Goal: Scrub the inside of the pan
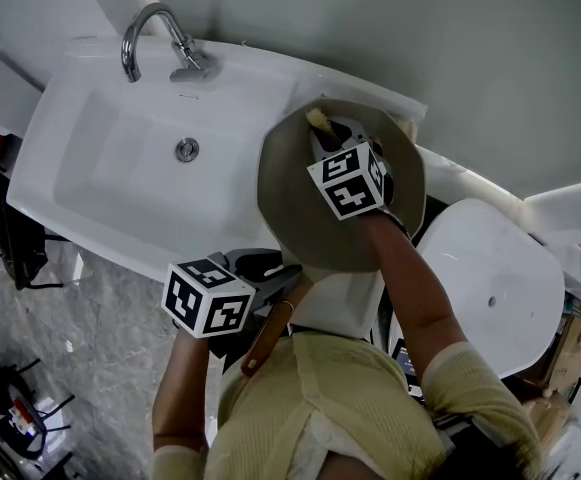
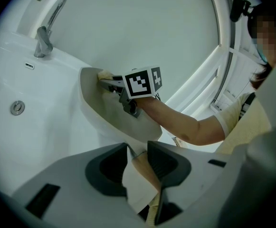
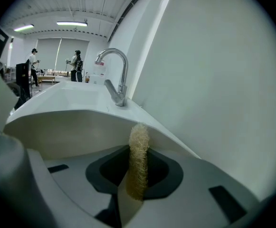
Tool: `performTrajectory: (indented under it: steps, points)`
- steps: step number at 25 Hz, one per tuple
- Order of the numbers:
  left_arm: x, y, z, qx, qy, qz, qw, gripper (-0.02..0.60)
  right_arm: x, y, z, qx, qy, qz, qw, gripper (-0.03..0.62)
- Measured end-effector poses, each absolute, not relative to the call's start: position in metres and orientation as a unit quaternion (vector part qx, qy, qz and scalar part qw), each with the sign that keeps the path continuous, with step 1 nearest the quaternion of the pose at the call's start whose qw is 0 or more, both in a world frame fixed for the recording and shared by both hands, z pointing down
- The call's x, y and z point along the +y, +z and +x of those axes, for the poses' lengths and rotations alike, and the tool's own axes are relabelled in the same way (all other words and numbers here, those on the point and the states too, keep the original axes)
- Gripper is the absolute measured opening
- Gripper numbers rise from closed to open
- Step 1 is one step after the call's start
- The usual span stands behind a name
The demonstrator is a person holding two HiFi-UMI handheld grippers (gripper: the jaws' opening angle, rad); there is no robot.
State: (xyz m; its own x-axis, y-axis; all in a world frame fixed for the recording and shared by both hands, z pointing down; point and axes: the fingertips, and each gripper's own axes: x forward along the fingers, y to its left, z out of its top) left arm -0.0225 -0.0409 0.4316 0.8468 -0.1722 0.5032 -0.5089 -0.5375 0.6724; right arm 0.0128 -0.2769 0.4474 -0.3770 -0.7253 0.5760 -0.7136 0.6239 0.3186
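My left gripper (image 1: 270, 273), lower middle of the head view, is clamped tight on the handle (image 1: 268, 336). That holds the pan (image 1: 290, 203) tilted over the right end of the sink (image 1: 80, 118), pretty much centre frame. My right gripper (image 1: 325, 133) is inside the pan up by its top rim, with the jaws pinched on a scrubber (image 1: 317, 118) whose tip sits right at the rim. The faucet (image 1: 153, 30) is upper left. In the right gripper view, a couple of people (image 3: 76, 63) stand far off at the left.
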Motion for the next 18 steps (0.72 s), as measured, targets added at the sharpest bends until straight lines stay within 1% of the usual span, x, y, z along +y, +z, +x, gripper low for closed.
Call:
performTrajectory:
  steps: [8, 18]
  points:
    - [-0.041, 0.431, -0.022, -0.202, 0.193, 0.855, 0.437, 0.178, -0.265, 0.452, -0.004, -0.854, 0.014, 0.4, 0.333, 0.084]
    - [-0.041, 0.431, -0.022, -0.205, 0.191, 0.855, 0.437, 0.178, -0.243, 0.458, -0.028, -0.882, 0.004, 0.328, 0.339, 0.084]
